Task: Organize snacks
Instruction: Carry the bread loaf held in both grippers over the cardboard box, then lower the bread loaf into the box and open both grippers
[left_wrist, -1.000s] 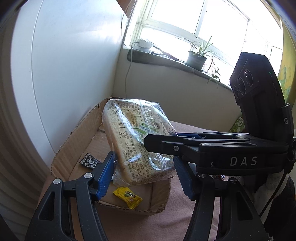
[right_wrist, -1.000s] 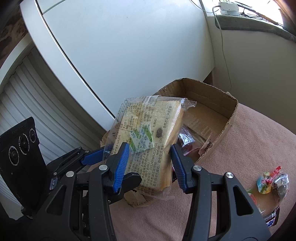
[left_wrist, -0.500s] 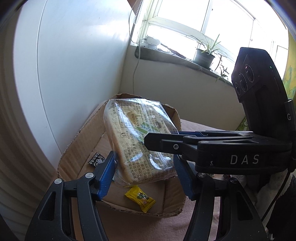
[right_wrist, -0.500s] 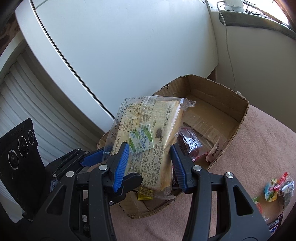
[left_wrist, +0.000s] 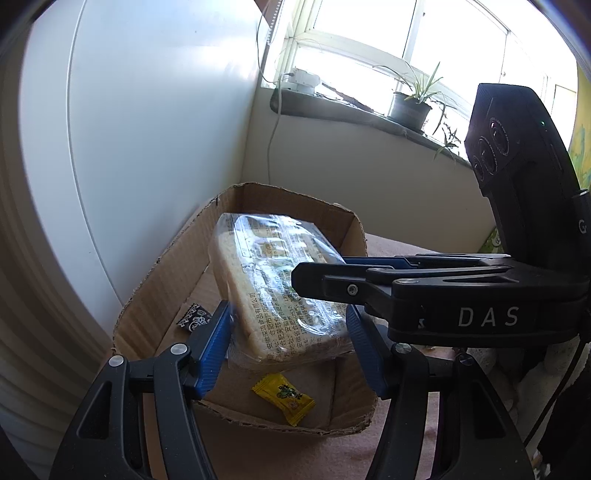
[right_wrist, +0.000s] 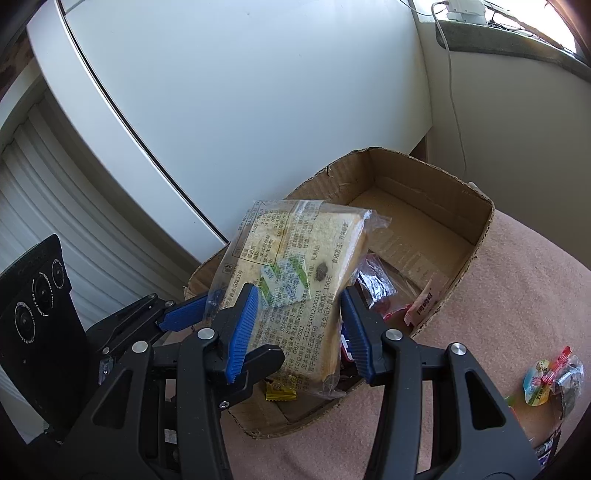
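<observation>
A clear bag of sliced bread (left_wrist: 277, 284) (right_wrist: 295, 273) is held tilted over an open cardboard box (left_wrist: 162, 273) (right_wrist: 458, 206). My left gripper (left_wrist: 290, 347) is shut on the bag's near end. My right gripper (right_wrist: 299, 328) is shut on the same bag from the other side. In the box lie a yellow candy (left_wrist: 284, 398), a small black packet (left_wrist: 194, 317), a red packet (right_wrist: 376, 284) and a pink sachet (right_wrist: 424, 299).
The box stands on a pink cloth (right_wrist: 517, 295) against a white cabinet (right_wrist: 240, 92). More wrapped snacks (right_wrist: 554, 376) lie on the cloth at the right. A window sill with a potted plant (left_wrist: 410, 107) runs behind.
Both grippers have carried the bread bag forward and lower over the box, which now appears larger and closer. Both grips stay the same.
</observation>
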